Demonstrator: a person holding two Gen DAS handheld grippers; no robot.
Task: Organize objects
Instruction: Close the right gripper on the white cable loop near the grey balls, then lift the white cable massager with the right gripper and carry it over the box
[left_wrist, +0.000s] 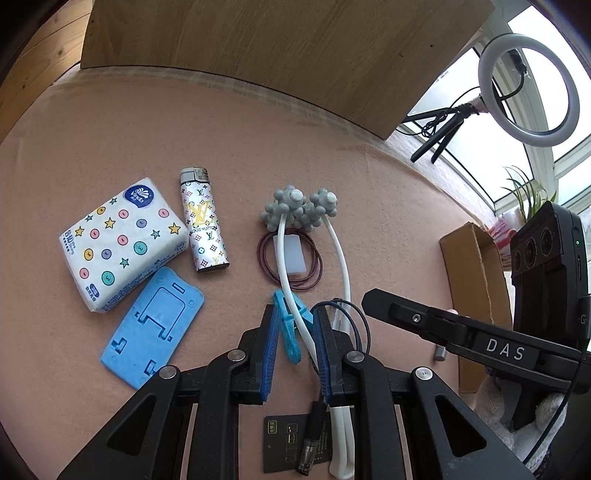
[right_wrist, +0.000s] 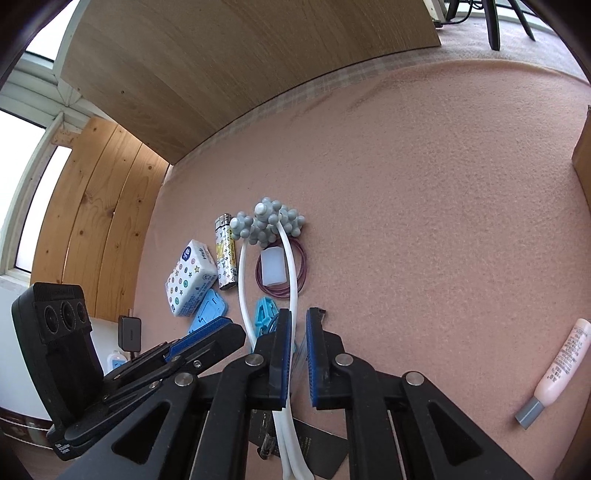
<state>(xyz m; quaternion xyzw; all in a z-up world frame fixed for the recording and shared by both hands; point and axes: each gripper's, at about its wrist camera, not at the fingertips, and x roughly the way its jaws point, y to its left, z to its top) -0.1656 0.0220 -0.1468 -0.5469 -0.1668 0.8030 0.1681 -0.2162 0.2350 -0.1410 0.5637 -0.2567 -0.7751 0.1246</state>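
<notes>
Presently catalogued on the pink counter (left_wrist: 369, 192), largest first: tissue pack (left_wrist: 122, 243) at nine o'clock, blue phone stand (left_wrist: 153, 328) at eight, white-armed massager (left_wrist: 295, 218) running from centre toward six, patterned lighter (left_wrist: 205, 221) at ten, hair-tie loop (left_wrist: 290, 258) at centre, blue clothespin (left_wrist: 290, 326) just below it. The left gripper (left_wrist: 293, 325) has its fingers nearly closed around the clothespin and one massager arm; the right gripper (right_wrist: 296, 325) has its fingers pinched narrow on the other arm. Judged best handling: lift both ends together, keeping the clothespin from snagging.
</notes>
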